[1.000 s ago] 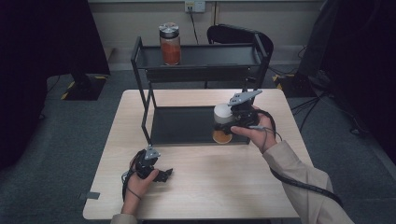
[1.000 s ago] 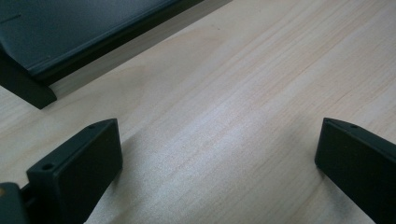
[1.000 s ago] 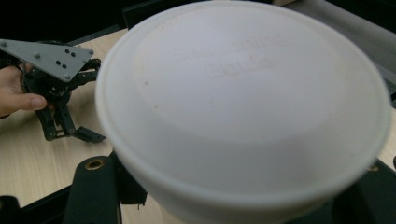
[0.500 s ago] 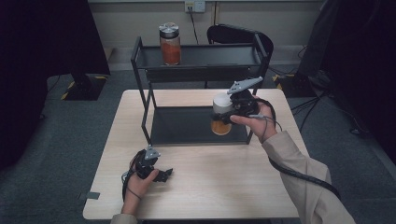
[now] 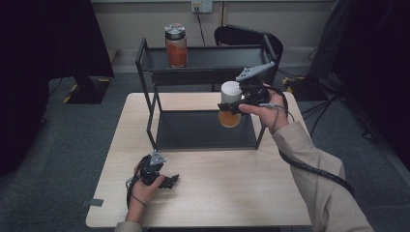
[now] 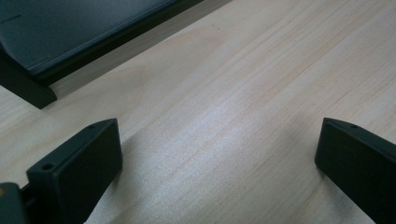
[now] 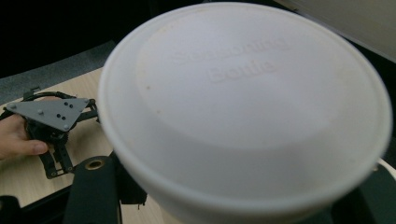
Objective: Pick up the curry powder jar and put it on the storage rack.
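Two jars are in the scene. One, white-lidded with orange contents (image 5: 230, 105), hangs in the air above the right part of the rack's lower shelf (image 5: 203, 130), pinched in the right gripper (image 5: 238, 104), whose jaws press on it just under the lid; in the right gripper view that lid (image 7: 252, 102) looms close, with raised lettering on top. The second jar (image 5: 176, 46), dark-lidded and filled with red, stands upright on the upper shelf (image 5: 217, 58) at its left end, well apart from the first. The black rack has two shelves and stands on the far half of the pale wooden worktop (image 5: 232, 193). The left gripper (image 5: 164, 181) rests on the worktop near the left front, jaws spread wide with nothing between them but bare wood.
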